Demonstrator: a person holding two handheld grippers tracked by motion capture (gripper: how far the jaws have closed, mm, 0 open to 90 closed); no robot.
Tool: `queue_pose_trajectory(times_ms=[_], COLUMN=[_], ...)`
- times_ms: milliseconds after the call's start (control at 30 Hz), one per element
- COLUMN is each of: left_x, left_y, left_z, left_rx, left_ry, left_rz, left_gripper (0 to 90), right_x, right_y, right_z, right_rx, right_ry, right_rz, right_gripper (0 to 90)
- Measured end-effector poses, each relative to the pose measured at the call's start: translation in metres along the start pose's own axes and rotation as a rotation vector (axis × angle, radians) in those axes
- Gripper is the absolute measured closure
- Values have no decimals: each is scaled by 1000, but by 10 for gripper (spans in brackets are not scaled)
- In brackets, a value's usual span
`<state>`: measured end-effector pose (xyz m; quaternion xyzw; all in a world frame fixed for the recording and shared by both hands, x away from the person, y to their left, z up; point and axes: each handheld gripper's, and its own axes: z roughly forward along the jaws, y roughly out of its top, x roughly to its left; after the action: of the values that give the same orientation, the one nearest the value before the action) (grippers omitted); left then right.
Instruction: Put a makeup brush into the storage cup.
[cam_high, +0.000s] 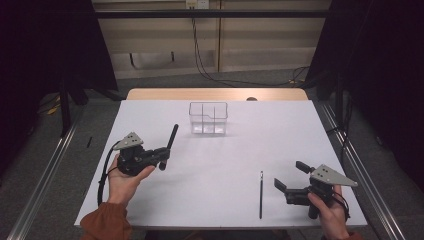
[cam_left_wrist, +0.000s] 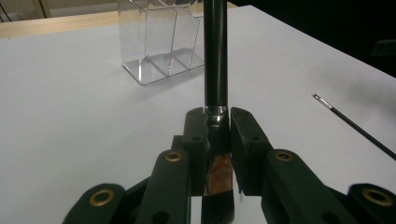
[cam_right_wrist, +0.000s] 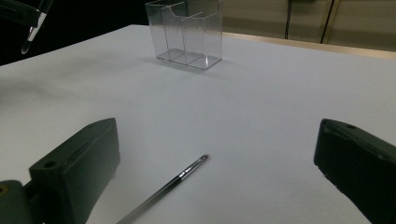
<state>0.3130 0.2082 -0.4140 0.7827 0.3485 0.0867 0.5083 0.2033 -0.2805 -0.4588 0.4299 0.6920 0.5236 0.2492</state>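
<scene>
Background: dark curtains on both sides, a pale wall with hanging cables beyond the far edge. Surface: white table (cam_high: 220, 165) with a wooden strip along its far edge.

Item one: thick brush (cam_left_wrist: 215, 60), black handle, copper band and dark bristles. Your left gripper (cam_high: 162, 156) is clamped on it at the metal collar; the bristle end sits behind the pads, toward your hand, and the handle runs straight out past the fingertips. Seen from the high view its long axis rises forward, pointing toward the clear box (cam_high: 208, 118) and clear of the table.

Item two: thin brush (cam_high: 261, 194), lying flat on the table, just off the fingertips of your right gripper (cam_high: 291, 175), long axis running near to far. In the right gripper view its metal tip (cam_right_wrist: 201, 160) points away from you, between and just ahead of the two pads.

Your right gripper's jaws stand wide apart, gripping nothing.

Item three: clear box, three compartments, upright, well ahead of both sets of fingers.
</scene>
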Motion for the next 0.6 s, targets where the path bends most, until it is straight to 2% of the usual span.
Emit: queue_pose_trajectory(times_ms=[600], left_x=[-21], left_y=[8], left_z=[10], left_rx=[16], left_ry=[-102], left_rz=[40], left_gripper=[774], right_x=[0], right_y=[0], right_z=[0], right_rx=[0], right_ry=[2], right_rz=[-3], right_gripper=[1])
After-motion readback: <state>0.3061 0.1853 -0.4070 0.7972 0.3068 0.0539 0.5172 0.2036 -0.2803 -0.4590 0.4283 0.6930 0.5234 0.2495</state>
